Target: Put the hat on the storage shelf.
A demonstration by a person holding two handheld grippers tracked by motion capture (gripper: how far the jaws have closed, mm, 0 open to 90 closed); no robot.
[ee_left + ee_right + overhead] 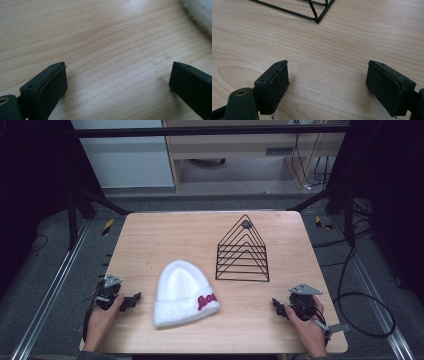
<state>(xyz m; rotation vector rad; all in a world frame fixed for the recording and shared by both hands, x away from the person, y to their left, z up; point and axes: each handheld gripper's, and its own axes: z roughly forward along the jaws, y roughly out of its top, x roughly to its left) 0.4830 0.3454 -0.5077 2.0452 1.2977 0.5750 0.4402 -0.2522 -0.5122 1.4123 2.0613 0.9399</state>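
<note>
We see a white knit beanie [183, 293] with red lettering lying flat at table centre, a black wire rack [243, 251] at its 1 o'clock. The left gripper [131, 301] at 9 and right gripper [278, 307] at 3 rest wide open, empty. We judge nothing has started; a grasp likely comes next.

Fuzzy white knit hat [184, 292], black wire rack [243, 252], matt pale wood table [150, 240].

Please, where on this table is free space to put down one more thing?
Bare wood lies behind the white hat, left of the wire rack, and along the front edge between both grippers. Crowded: the middle, where hat and rack sit close.
</note>
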